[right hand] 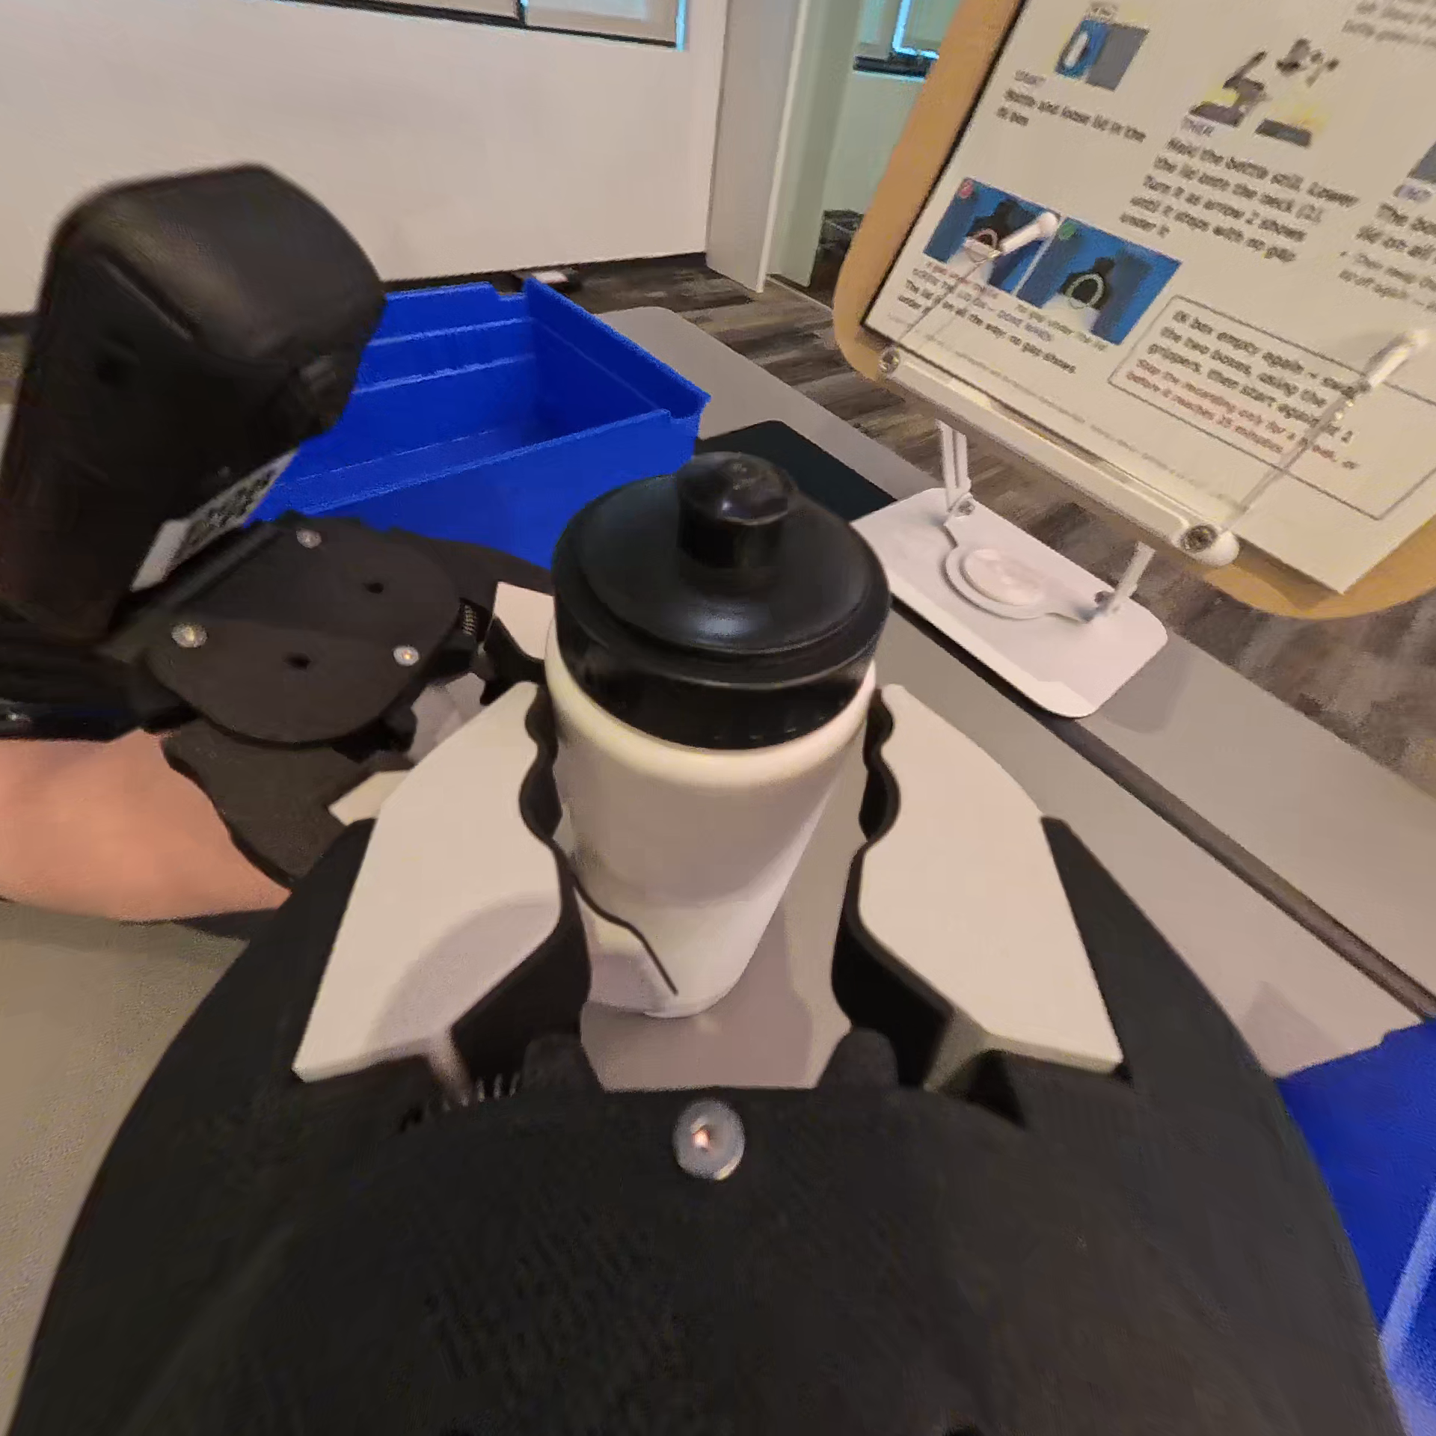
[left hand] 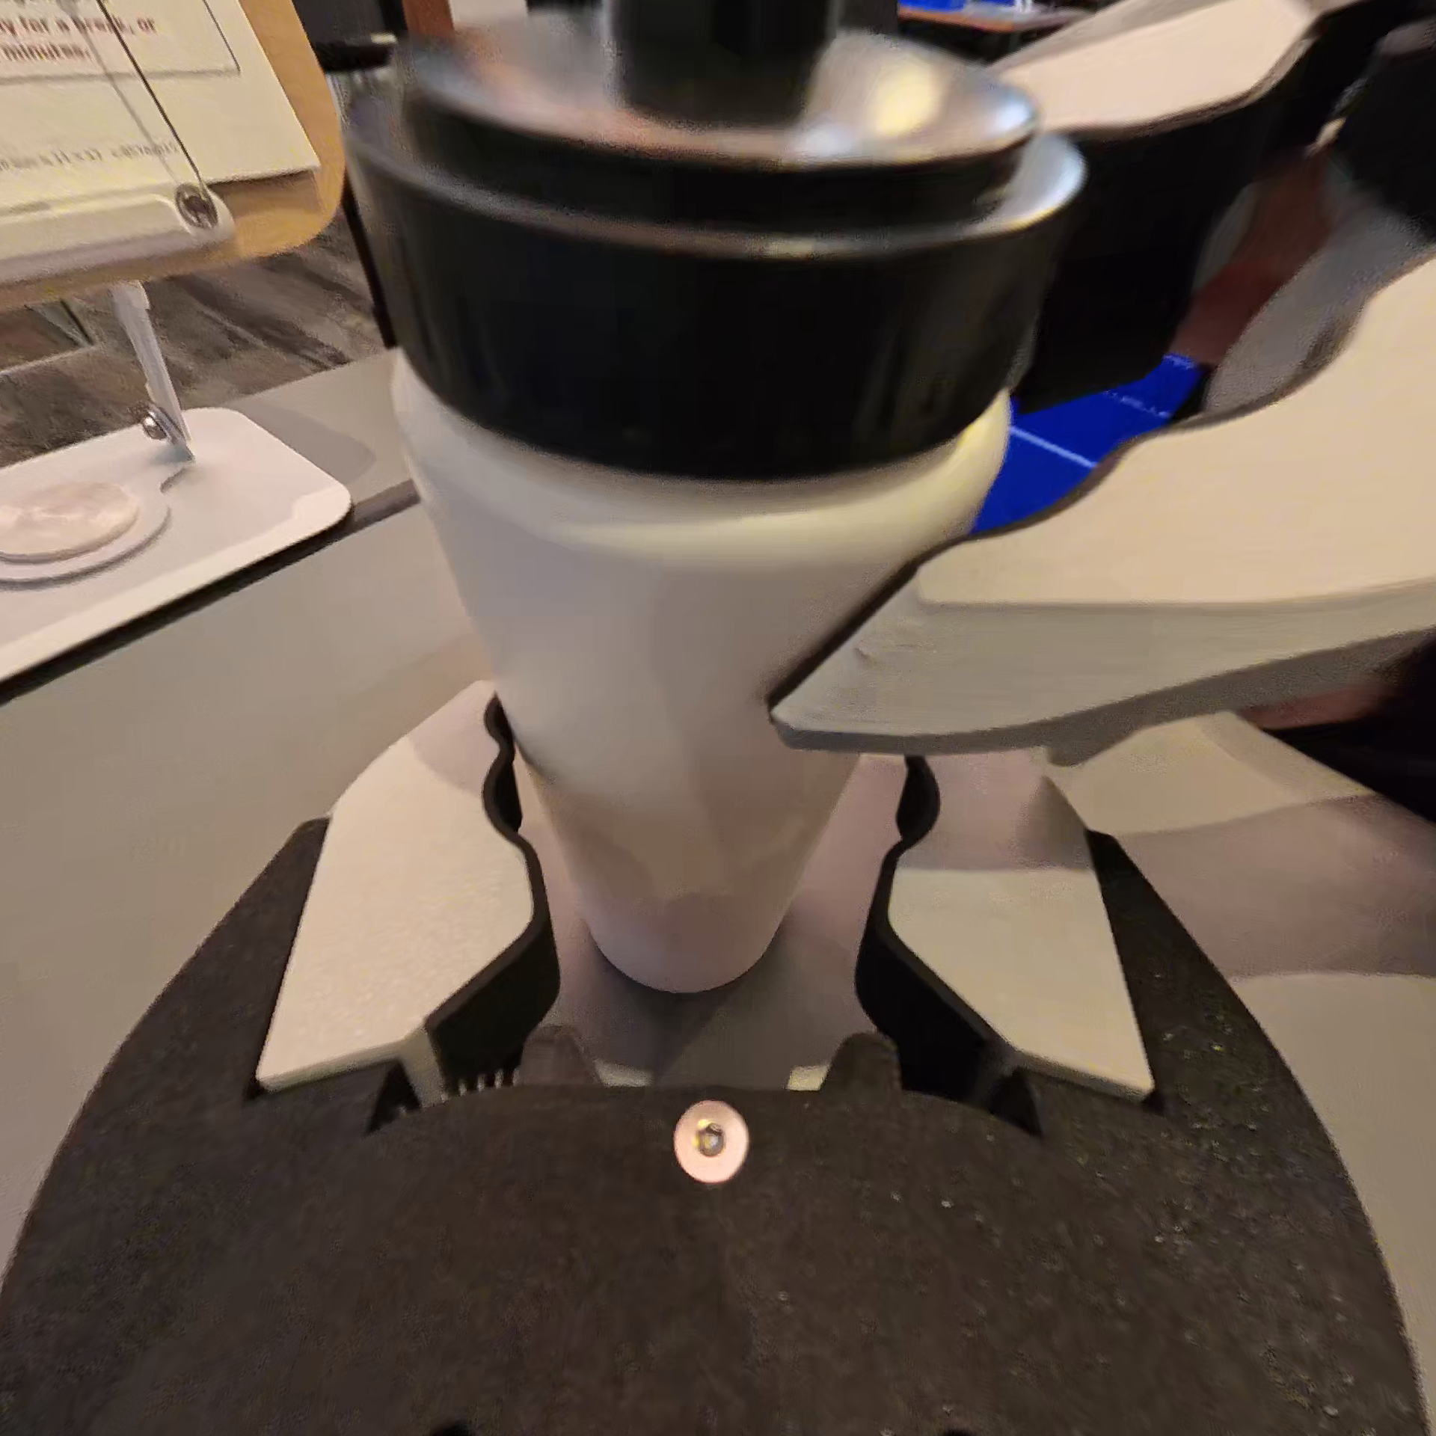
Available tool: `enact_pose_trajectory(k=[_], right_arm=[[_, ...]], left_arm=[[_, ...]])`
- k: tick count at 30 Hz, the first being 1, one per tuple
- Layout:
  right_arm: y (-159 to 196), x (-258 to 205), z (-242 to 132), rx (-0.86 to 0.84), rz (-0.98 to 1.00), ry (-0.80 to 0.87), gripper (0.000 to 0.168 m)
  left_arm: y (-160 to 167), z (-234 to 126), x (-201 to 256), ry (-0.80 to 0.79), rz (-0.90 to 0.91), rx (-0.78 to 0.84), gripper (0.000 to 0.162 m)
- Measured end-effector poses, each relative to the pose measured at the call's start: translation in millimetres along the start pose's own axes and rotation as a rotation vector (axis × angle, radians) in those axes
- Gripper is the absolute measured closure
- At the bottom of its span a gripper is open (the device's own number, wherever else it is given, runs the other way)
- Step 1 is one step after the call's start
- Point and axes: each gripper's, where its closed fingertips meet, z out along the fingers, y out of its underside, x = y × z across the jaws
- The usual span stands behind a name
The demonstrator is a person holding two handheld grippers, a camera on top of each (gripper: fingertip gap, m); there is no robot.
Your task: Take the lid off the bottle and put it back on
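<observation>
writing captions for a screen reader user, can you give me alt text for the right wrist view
A white bottle with its black lid on stands upright on a grey table, between the fingers of the right gripper. The left gripper reaches it from the left; behind are a blue bin and an instruction sheet on a stand.

Upright white bottle [right hand: 684, 839], black lid [right hand: 719, 590] on

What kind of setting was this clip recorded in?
Likely an office-type room set up for data collection: a grey table, an instruction sheet on a stand, a blue bin, and carpet-like flooring.
</observation>
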Motion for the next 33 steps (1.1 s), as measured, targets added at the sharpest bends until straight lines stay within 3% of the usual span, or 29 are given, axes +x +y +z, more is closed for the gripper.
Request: enact_pose_trajectory(k=[6, 10, 19, 26, 33], right_arm=[[5, -3, -13, -0.018, -0.083, -0.331, 0.091], [8, 0, -22, 0.004, -0.125, -0.429, 0.091], [14, -12, -3, 0.070, -0.045, -0.463, 0.097], [18, -20, 20, 0.190, 0.149, -0.382, 0.084], [30, -23, 32, 0.244, 0.100, -0.342, 0.083]], left_arm=[[-5, -13, 1, 0.027, 0.025, 0.036, 0.058], [-8, -14, 6, 0.059, 0.038, 0.037, 0.058], [10, -4, 4, 0.099, 0.042, -0.053, 0.067], [35, 0, -3, 0.110, -0.032, -0.124, 0.063], [51, -5, -12, 0.073, -0.048, -0.181, 0.059]])
